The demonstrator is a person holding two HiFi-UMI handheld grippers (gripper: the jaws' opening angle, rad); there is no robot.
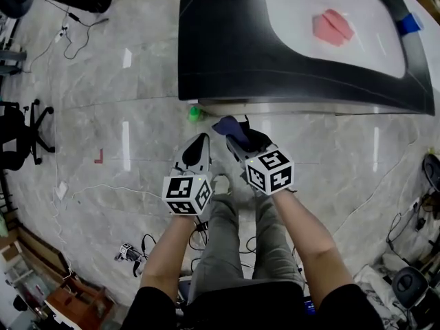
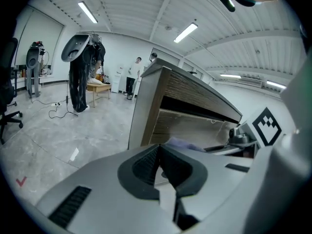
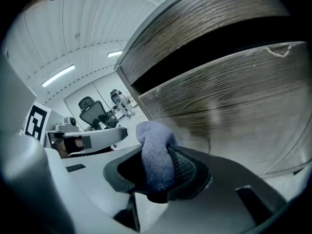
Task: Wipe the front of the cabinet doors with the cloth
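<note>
Small green object [image 1: 195, 113] on marble floor [image 1: 144, 74]. Red L-mark [image 1: 99, 157] down-left of it; black office chair [image 1: 20, 133] far left; pink folded piece [image 1: 333, 27] up-right; blue item [image 1: 410, 24] farther right.

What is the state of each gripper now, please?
Left gripper: closed, holding nothing.
Right gripper: closed on the blue-grey terry cloth.

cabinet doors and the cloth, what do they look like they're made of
Cabinet doors: wood or wood-look laminate with a matte grey-brown finish; fine grain lines run along them, though whether it is real veneer cannot be told. Cloth, pinched in the right tool: soft blue-grey fabric, probably microfibre or terry, judging by its fuzzy, finely looped surface.
</note>
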